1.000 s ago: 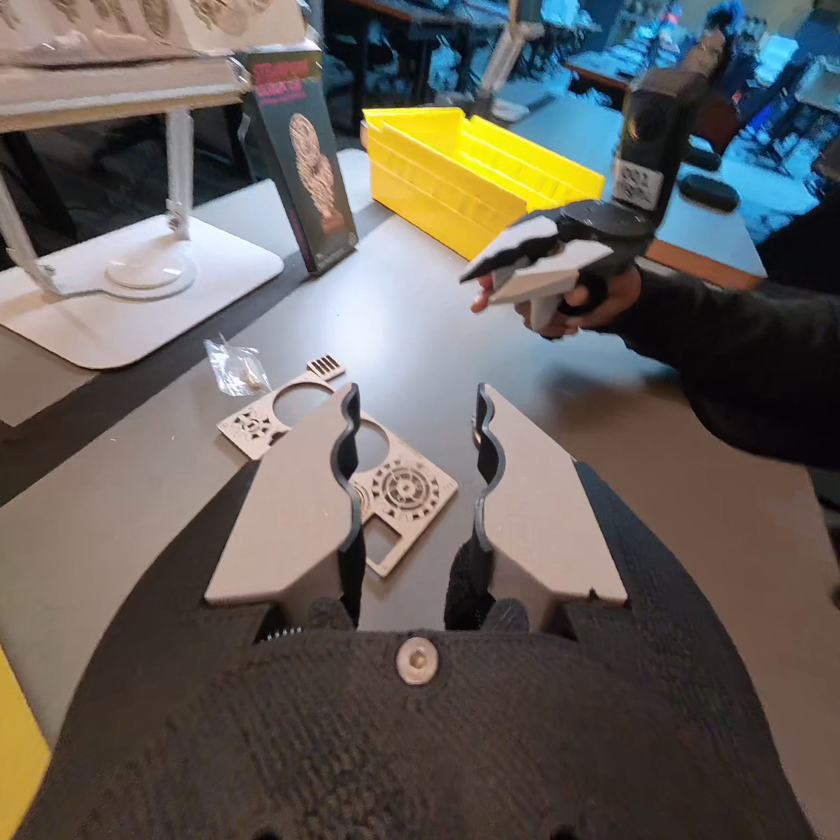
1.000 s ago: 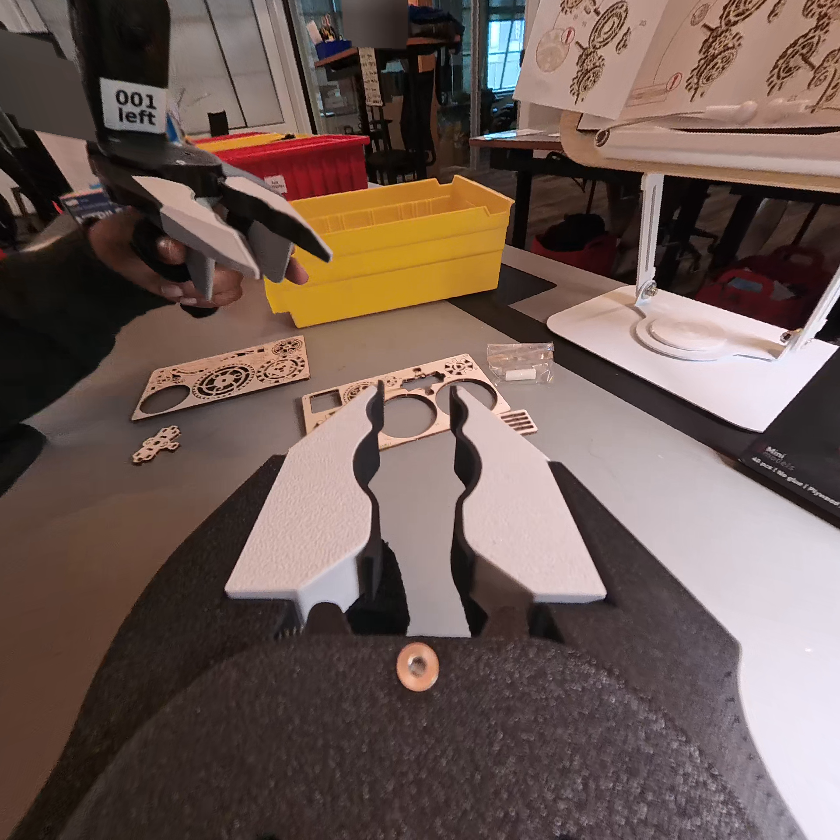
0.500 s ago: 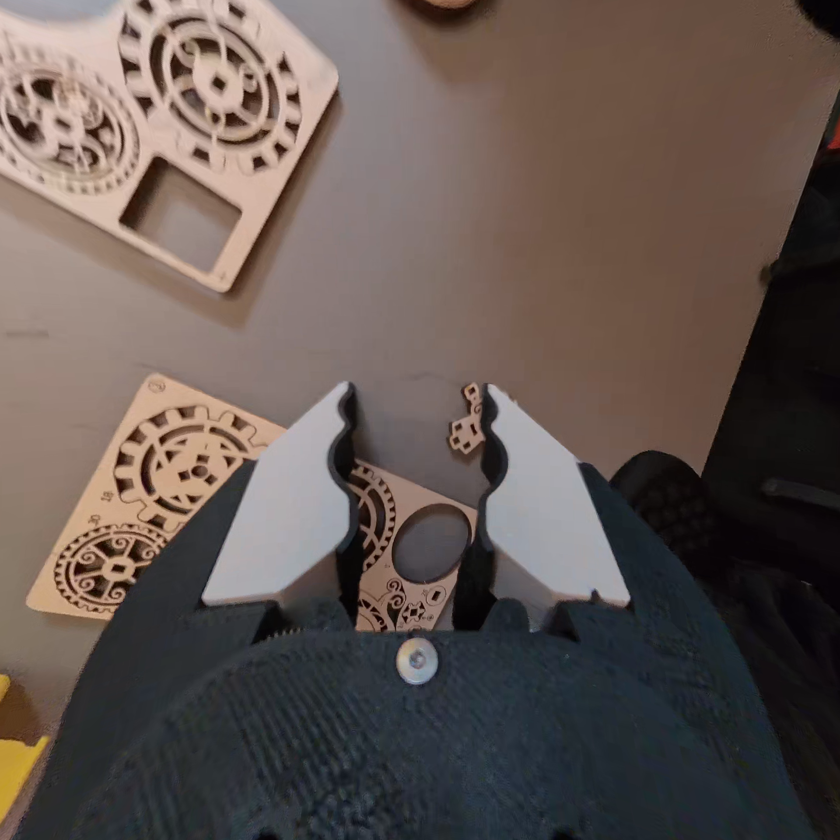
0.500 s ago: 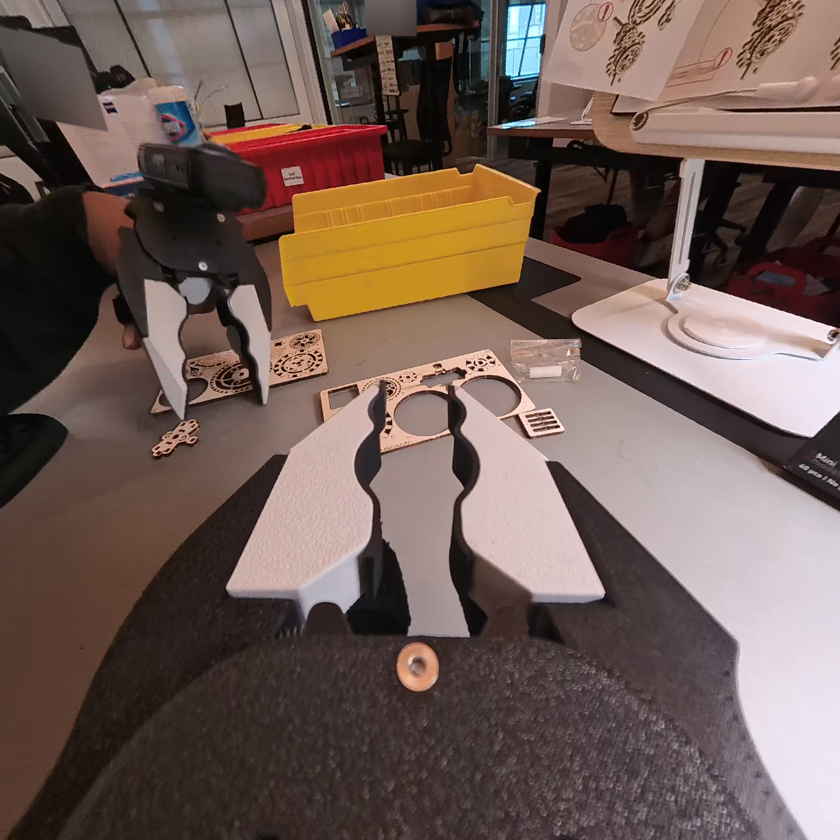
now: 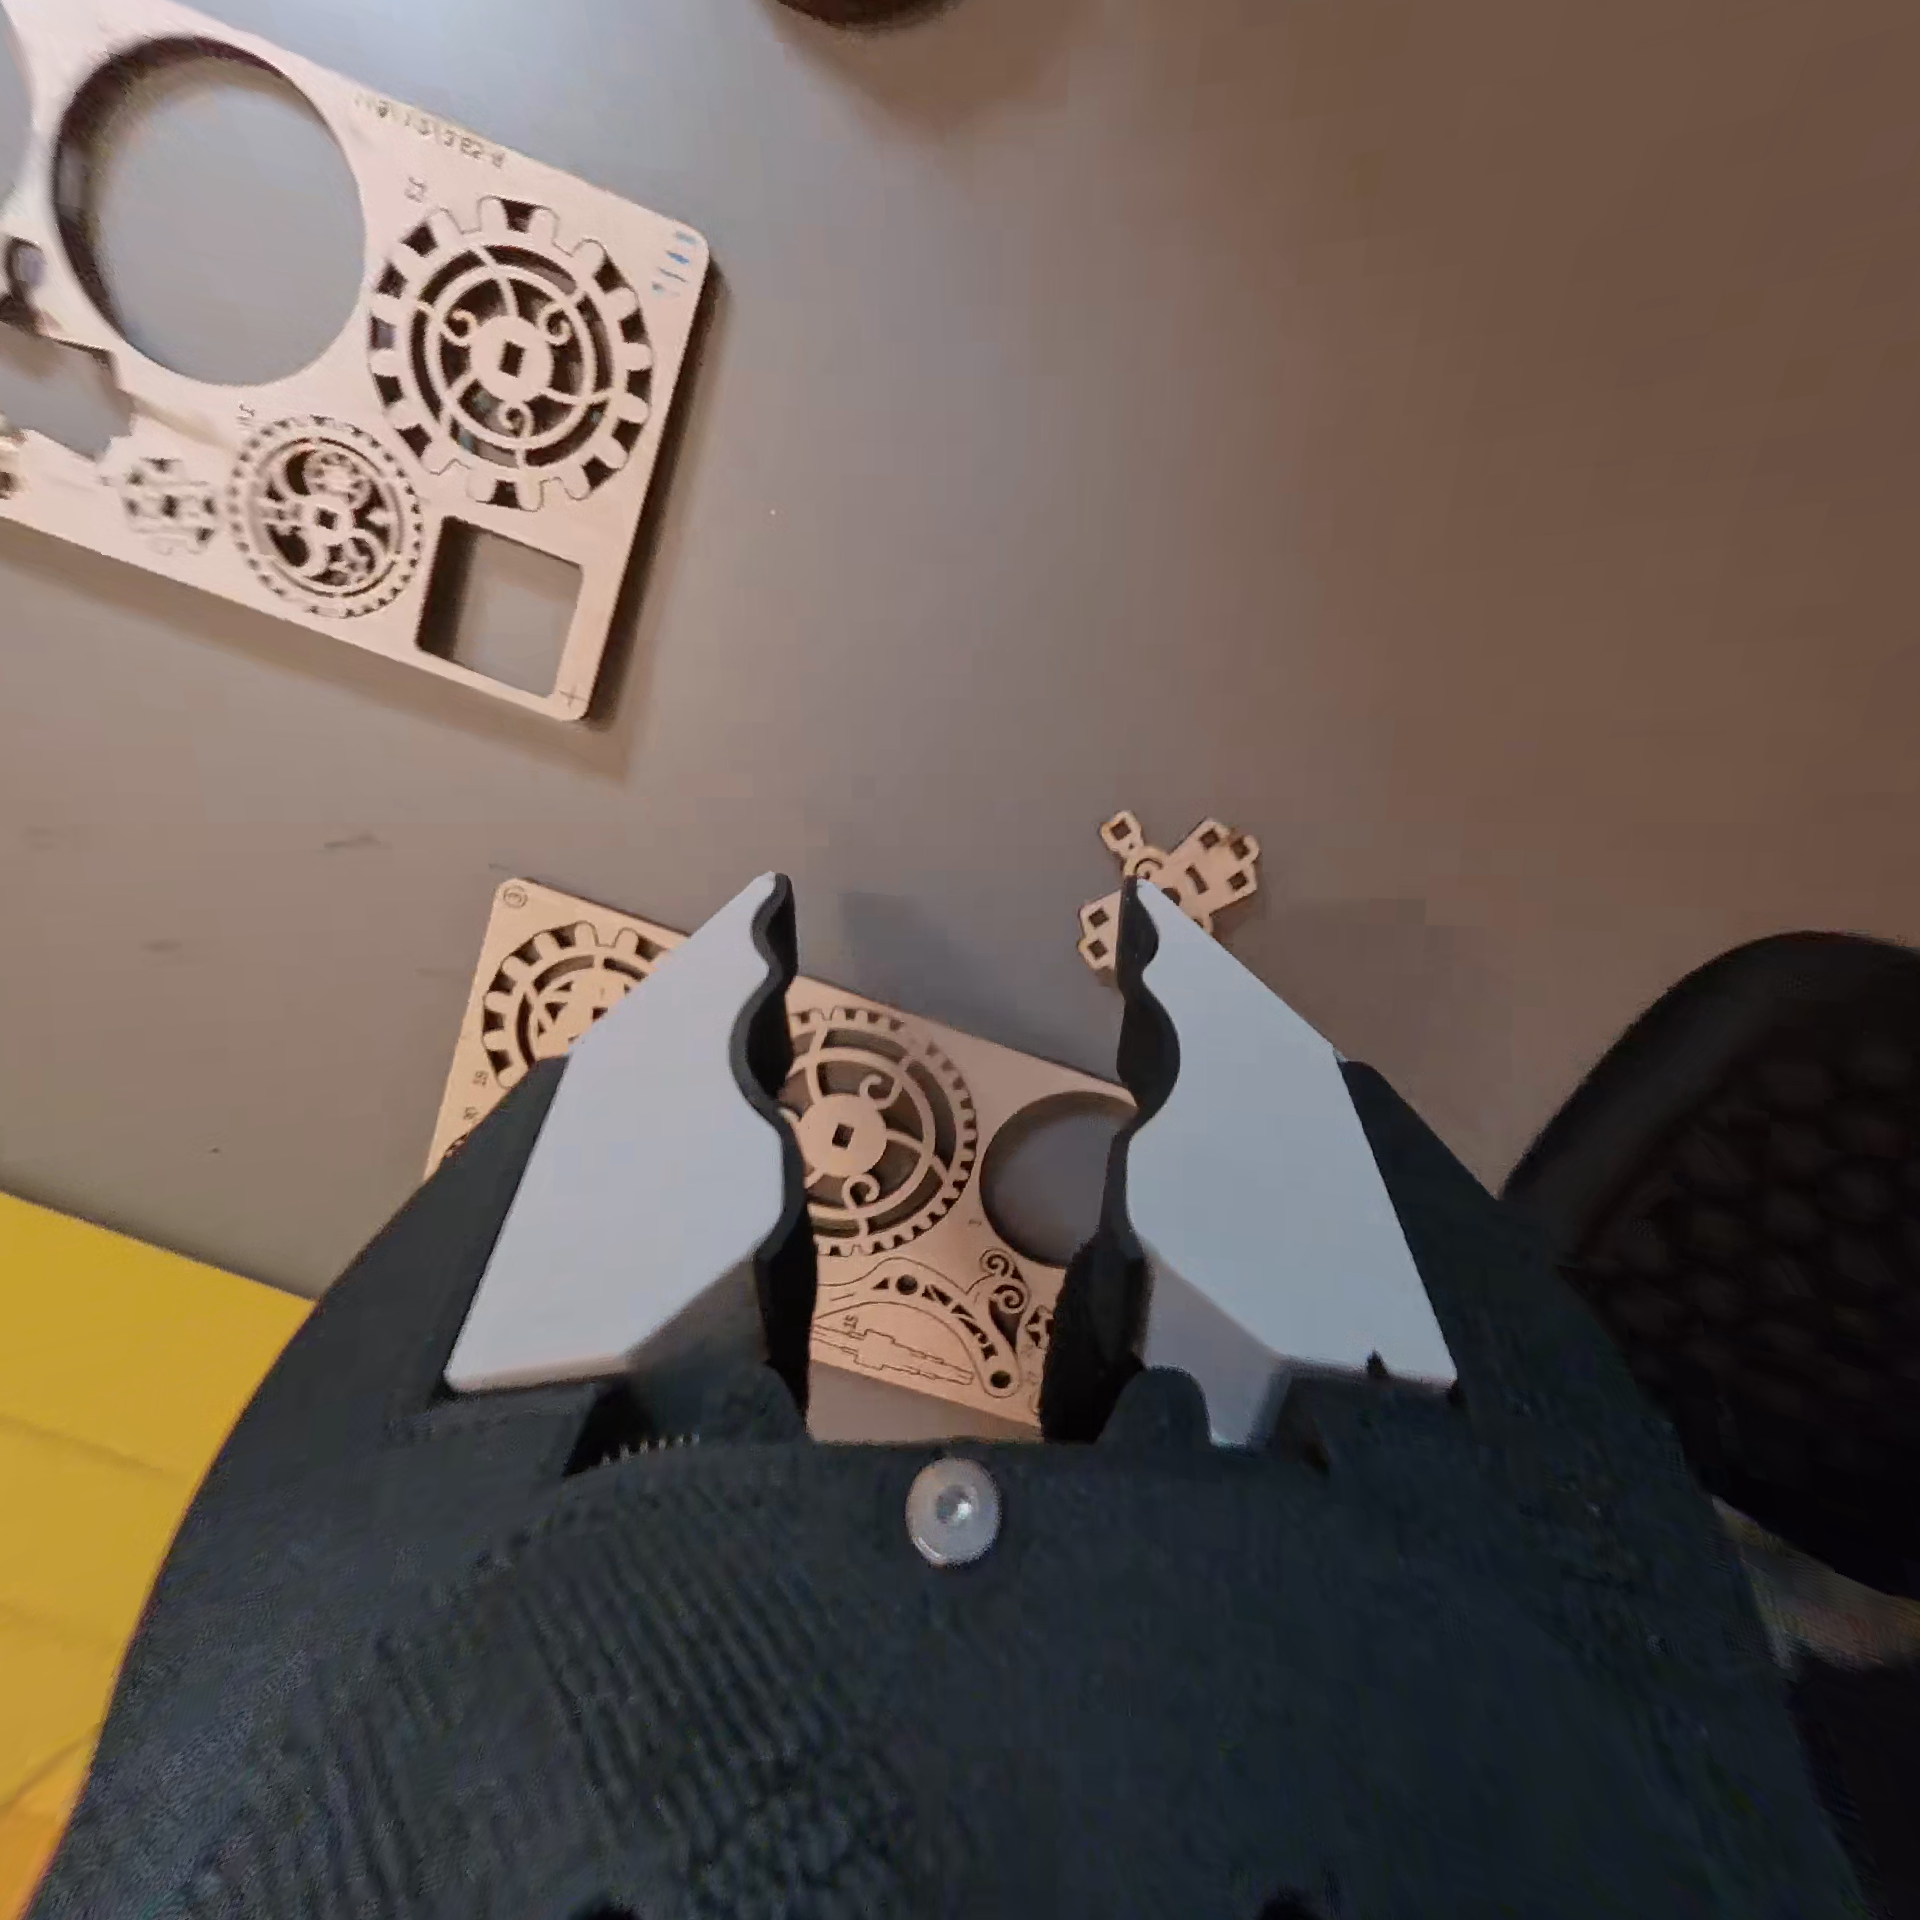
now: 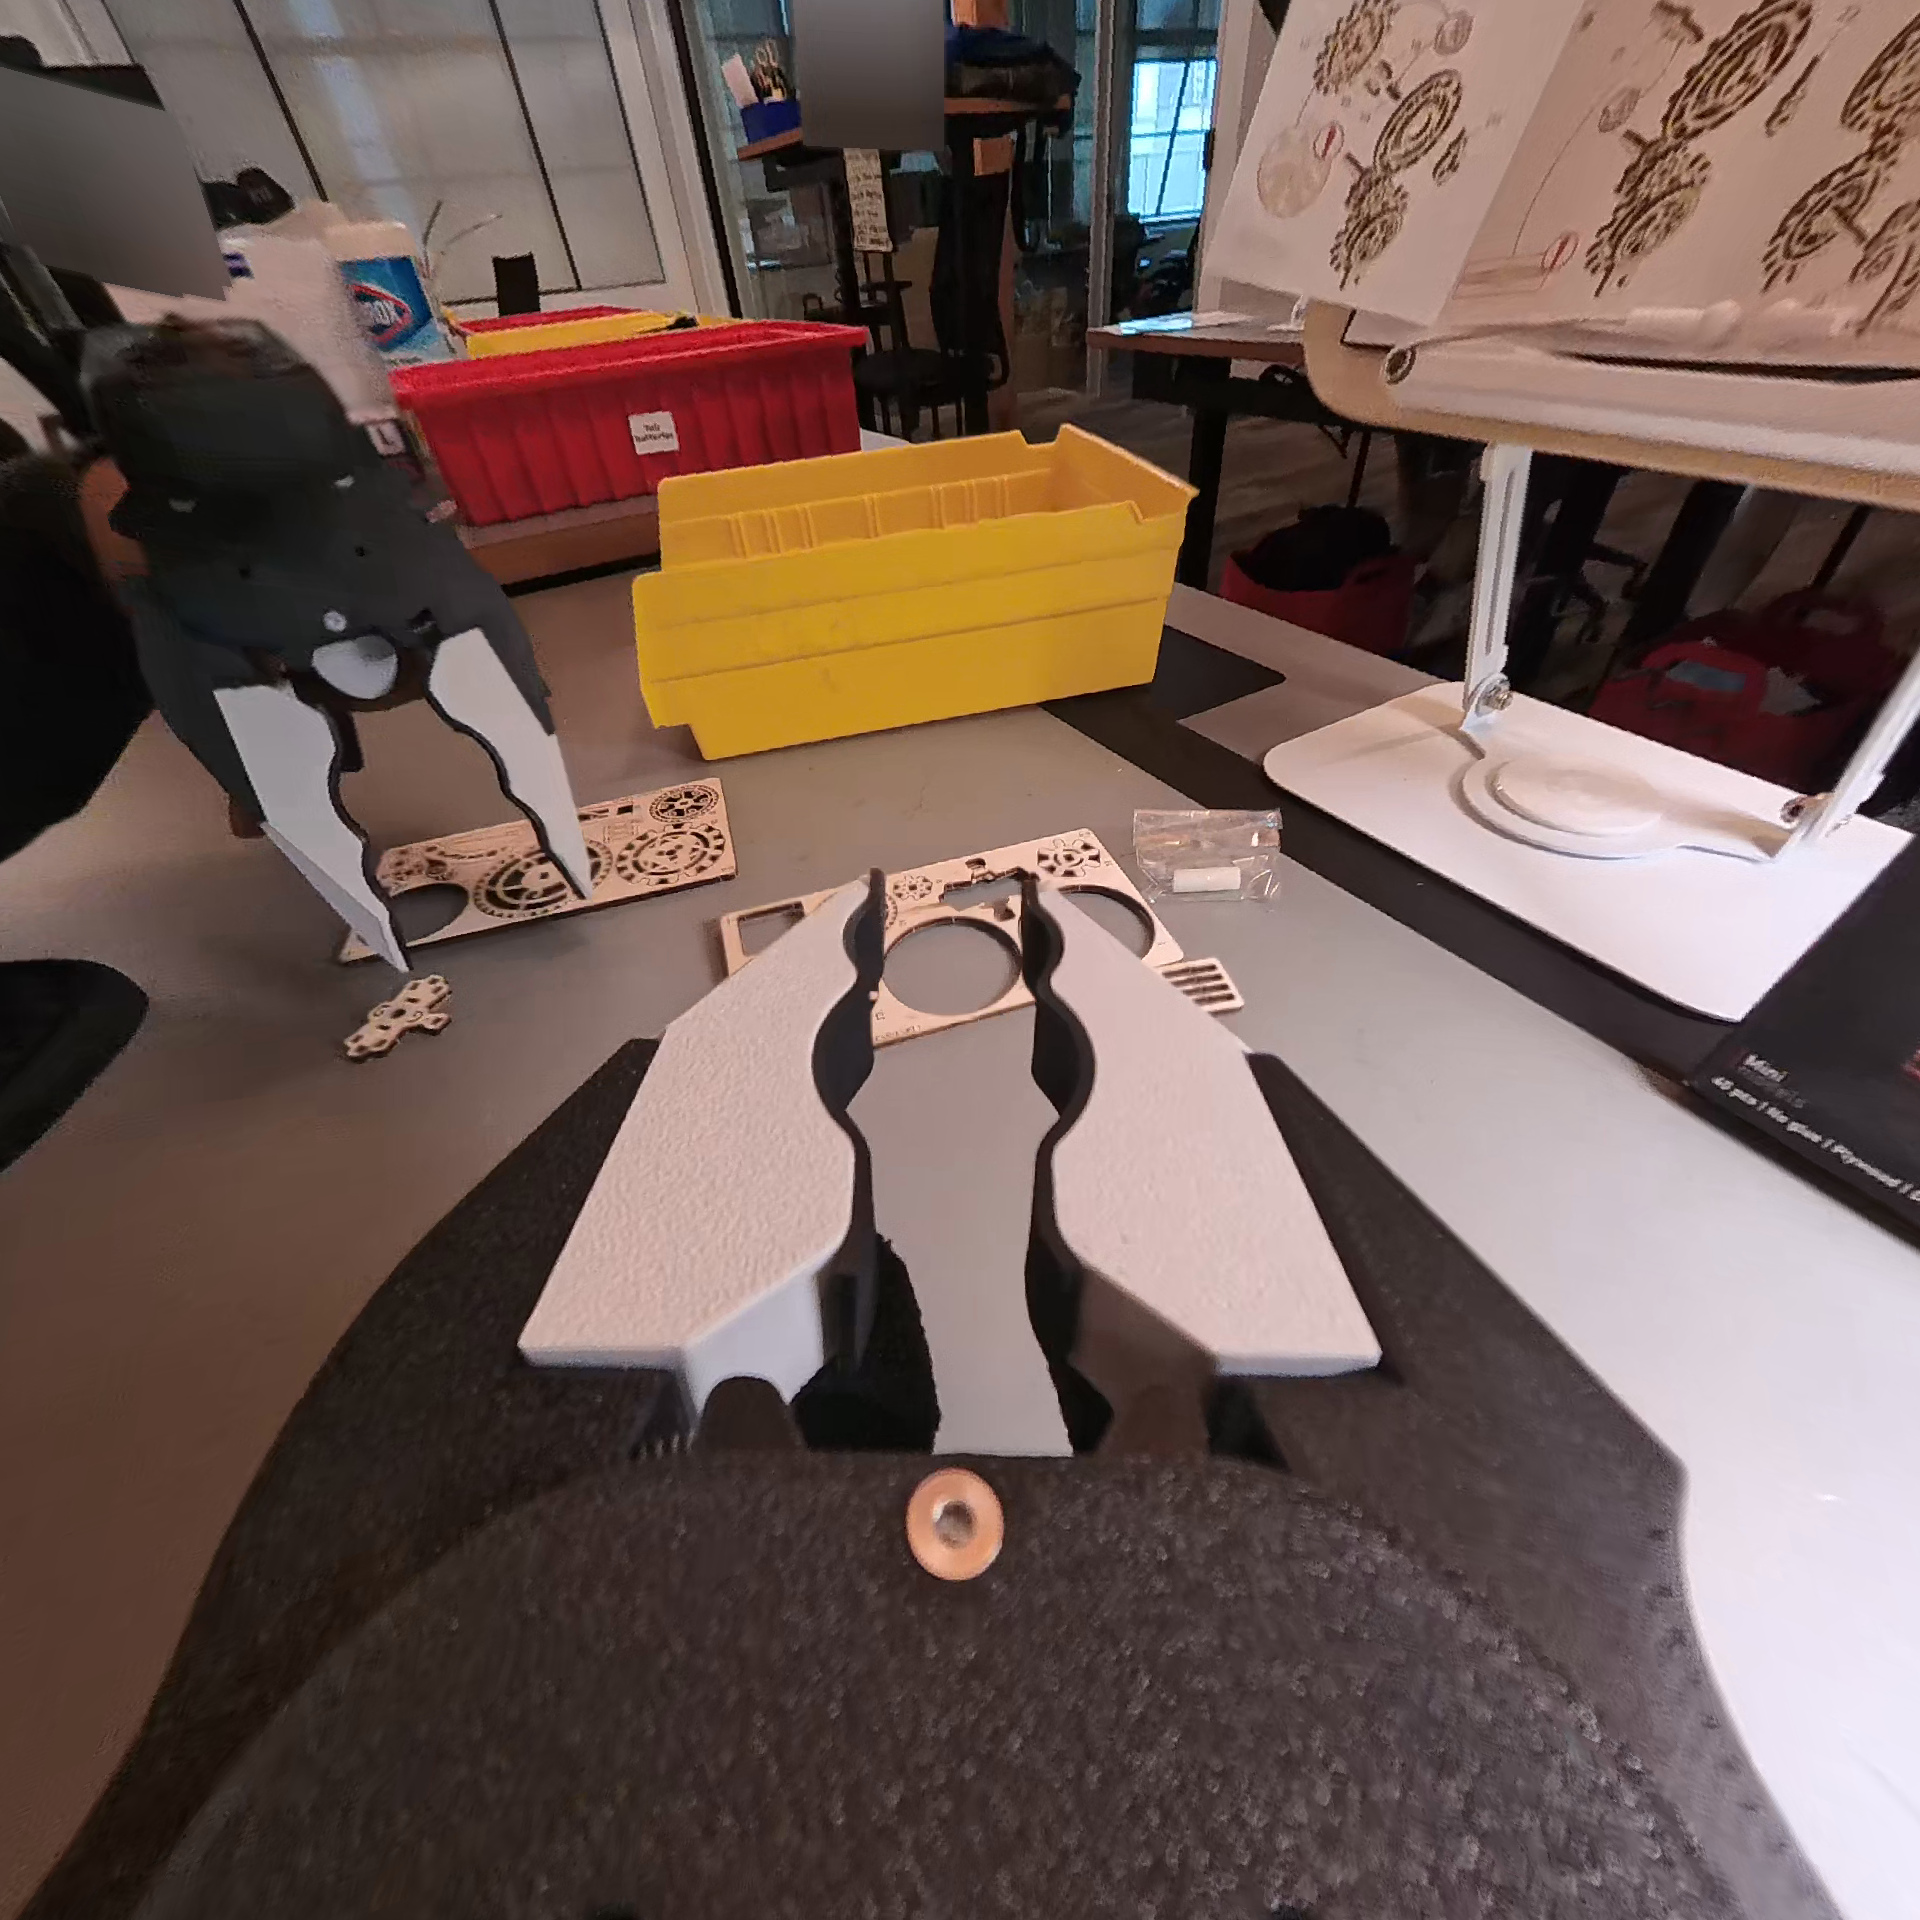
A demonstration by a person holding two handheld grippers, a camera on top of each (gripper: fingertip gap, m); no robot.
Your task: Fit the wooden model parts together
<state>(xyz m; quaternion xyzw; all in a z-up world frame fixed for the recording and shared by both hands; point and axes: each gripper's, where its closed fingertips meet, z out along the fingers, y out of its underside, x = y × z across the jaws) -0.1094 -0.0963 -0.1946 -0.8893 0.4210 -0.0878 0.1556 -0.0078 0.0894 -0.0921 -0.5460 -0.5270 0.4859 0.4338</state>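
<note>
My left gripper (image 5: 956, 894) points straight down over the nearer wooden gear sheet (image 5: 883, 1132), jaws wide apart, nothing between them. The small loose cross-shaped piece (image 5: 1195, 868) lies on the grey table (image 5: 1247, 468) just beside the right fingertip; I can't tell if they touch. From the right wrist view, the left gripper (image 6: 473, 914) has its tips low over that sheet (image 6: 582, 873), with the cross piece (image 6: 400, 1013) just in front. My right gripper (image 6: 951, 883) hovers part-open and empty, aimed at the second sheet (image 6: 956, 935) with round cutouts. A yellow bin (image 6: 904, 613) sits behind and a small plastic bag (image 6: 1205, 852) lies to the right.
</note>
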